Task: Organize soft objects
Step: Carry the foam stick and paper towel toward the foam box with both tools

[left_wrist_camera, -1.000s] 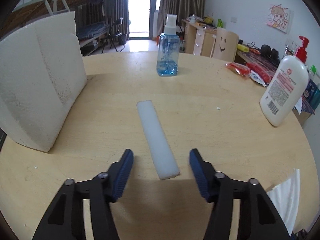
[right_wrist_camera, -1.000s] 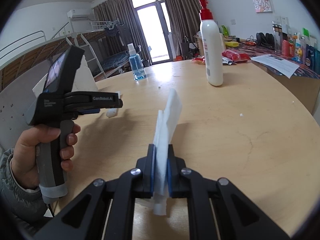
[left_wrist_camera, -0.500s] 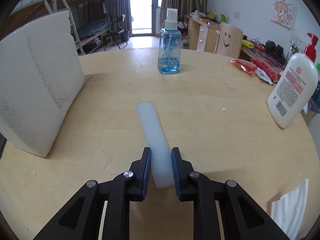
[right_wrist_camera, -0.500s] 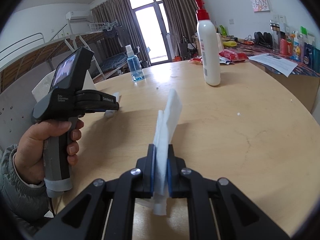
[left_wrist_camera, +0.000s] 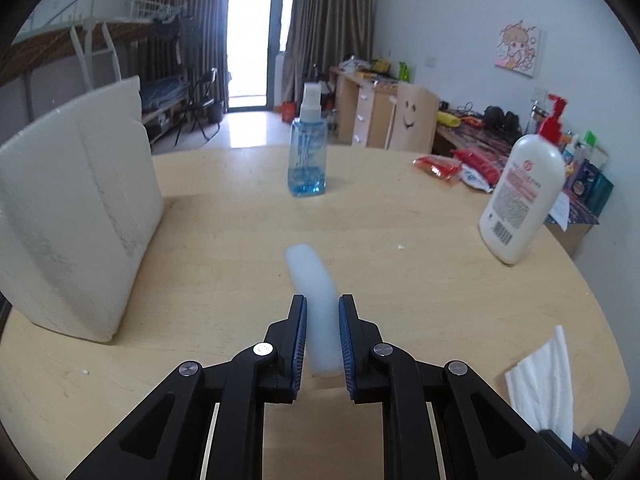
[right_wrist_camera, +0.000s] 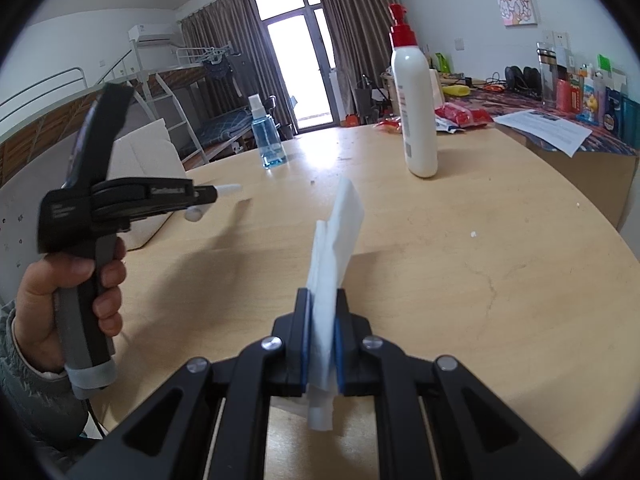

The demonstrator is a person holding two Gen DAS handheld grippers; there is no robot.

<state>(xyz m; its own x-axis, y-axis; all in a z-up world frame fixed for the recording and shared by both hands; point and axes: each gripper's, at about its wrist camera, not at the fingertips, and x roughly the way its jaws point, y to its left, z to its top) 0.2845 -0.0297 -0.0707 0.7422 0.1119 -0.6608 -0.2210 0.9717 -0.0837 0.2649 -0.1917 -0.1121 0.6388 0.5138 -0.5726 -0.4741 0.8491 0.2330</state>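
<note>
- Left gripper (left_wrist_camera: 322, 316): its jaws have just been closing, and the blue pads now press on both long sides of the white foam strip (left_wrist_camera: 314, 288) near its closer end
- White foam strip: it runs away from the left gripper toward the spray bottle; in the right wrist view its far tip (right_wrist_camera: 228, 188) sticks out past the fingers, clear of the table top, with a shadow below it
- Right gripper (right_wrist_camera: 322, 326): the jaws stand narrow, clamped on a folded white tissue (right_wrist_camera: 336, 240) that rises between the pads and tilts forward, with a short end hanging below them
- Person's hand (right_wrist_camera: 68, 292): it wraps the grey handle of the left gripper at the left of the right wrist view; a grey sleeve shows at the wrist
- Round wooden table (left_wrist_camera: 440, 300): it carries every item listed here
- White foam block (left_wrist_camera: 76, 216): it stands on the left part of the table, leaning, well apart from the strip
- Blue spray bottle (left_wrist_camera: 307, 152): upright, at the far side of the table
- White lotion bottle (left_wrist_camera: 520, 196) with a red pump: upright, on the right side of the table
- Red snack packets (left_wrist_camera: 436, 168): these lie at the far right edge
</note>
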